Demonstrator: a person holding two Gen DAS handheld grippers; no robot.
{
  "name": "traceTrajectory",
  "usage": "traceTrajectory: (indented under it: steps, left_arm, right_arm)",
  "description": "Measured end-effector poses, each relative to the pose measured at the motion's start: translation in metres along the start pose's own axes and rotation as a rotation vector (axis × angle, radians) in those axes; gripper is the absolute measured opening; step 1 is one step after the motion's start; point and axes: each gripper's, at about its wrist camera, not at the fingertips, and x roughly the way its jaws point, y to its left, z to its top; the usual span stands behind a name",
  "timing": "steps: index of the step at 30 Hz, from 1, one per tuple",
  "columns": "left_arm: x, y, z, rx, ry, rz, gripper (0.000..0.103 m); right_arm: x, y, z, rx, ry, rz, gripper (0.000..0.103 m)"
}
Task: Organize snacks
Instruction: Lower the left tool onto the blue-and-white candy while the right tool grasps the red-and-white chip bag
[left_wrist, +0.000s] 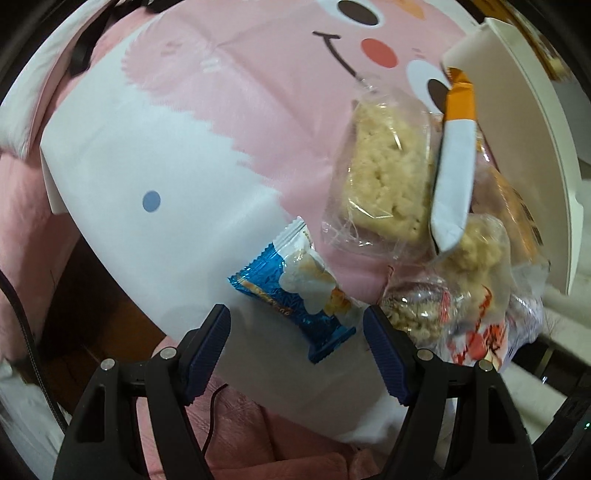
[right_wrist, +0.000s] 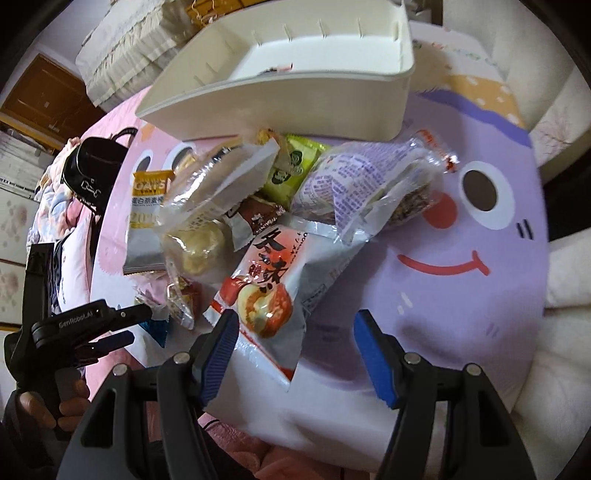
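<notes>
A: Starting at the left of the left wrist view, what is under that gripper?

B: The left gripper (left_wrist: 295, 347) points down at the cartoon-printed mat (left_wrist: 155, 147), jaws apart and gripping nothing. The blue snack packet (left_wrist: 295, 291) lies at lower centre, its near end between the two fingers, pads not touching it as far as I can tell.

A: And to the right of it?

B: A clear-wrapped rice crisp bar (left_wrist: 384, 173) sits right of centre, leaning into the heap of other wrappers along the right edge, just below the white bin (left_wrist: 524, 147).

A: The right wrist view, same order?

B: At lower left a hand (right_wrist: 55, 402) grips the other tool. The snack pile fills the middle, with the red-and-white pouch (right_wrist: 266, 291) nearest. The right gripper (right_wrist: 295, 347) hangs over that pouch's lower end, jaws apart, nothing clasped. The white storage bin (right_wrist: 288, 85) stands at the top, just behind the pile, nearly empty.

A: So which step is this?

B: I judge it the approach to a pick, nothing sorted yet. Next, each gripper needs to settle lower, close squarely across its packet, then carry it up into the bin.
</notes>
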Motion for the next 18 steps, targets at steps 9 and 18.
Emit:
traceTrajectory:
  steps: [9, 18]
  left_arm:
    - [0.011, -0.017, -0.001, -0.055, -0.005, 0.056, 0.063]
    - [0.018, -0.038, -0.004, -0.079, -0.026, 0.059, 0.042]
  right_arm:
    - [0.025, -0.008, 0.009, 0.015, 0.079, 0.114, 0.064]
    - [0.039, -0.007, 0.013, 0.013, 0.107, 0.184, 0.064]
